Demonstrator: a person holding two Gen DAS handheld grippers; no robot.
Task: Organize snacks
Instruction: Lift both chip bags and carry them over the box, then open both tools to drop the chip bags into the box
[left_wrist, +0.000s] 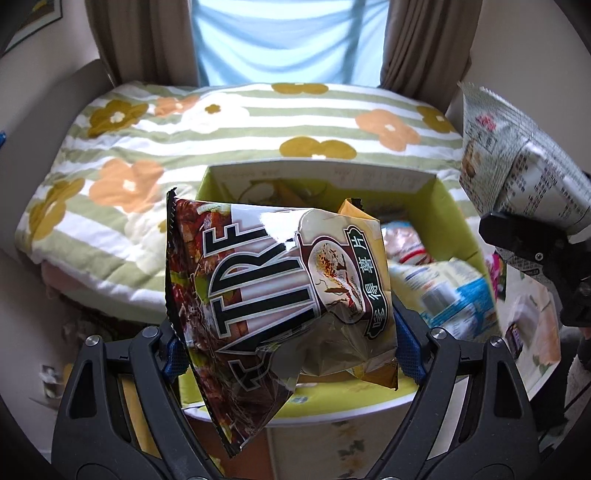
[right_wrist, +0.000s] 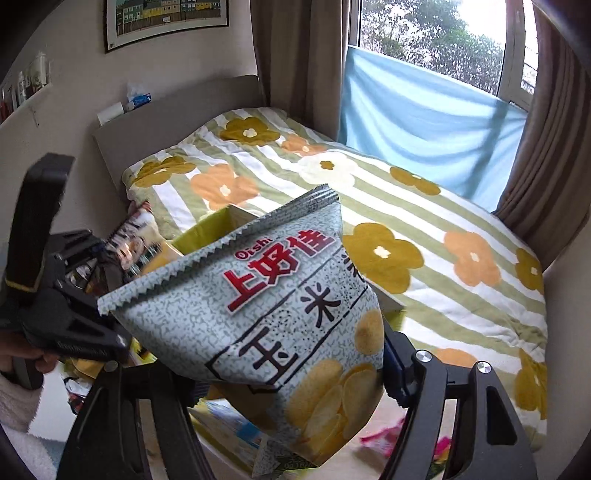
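Note:
My left gripper (left_wrist: 290, 350) is shut on a brown and white chip bag (left_wrist: 273, 295), which hangs over the near rim of an open box (left_wrist: 454, 214) with a yellow-green inside. Several snack packets (left_wrist: 439, 280) lie in that box. My right gripper (right_wrist: 291, 365) is shut on a grey-green Oishi chip bag (right_wrist: 280, 325), held above the same box (right_wrist: 207, 229). In the left wrist view the right gripper (left_wrist: 532, 254) and the back of its bag (left_wrist: 517, 162) show at the right edge. In the right wrist view the left gripper (right_wrist: 66, 306) shows at the left, a hand below it.
A bed with a striped flower-print quilt (left_wrist: 258, 122) lies just behind the box. Brown curtains (left_wrist: 144, 40) and a light blue cloth (right_wrist: 424, 133) hang at the window. The headboard (right_wrist: 177, 110) carries a tissue pack. A pink wrapper (right_wrist: 384, 439) lies on the floor.

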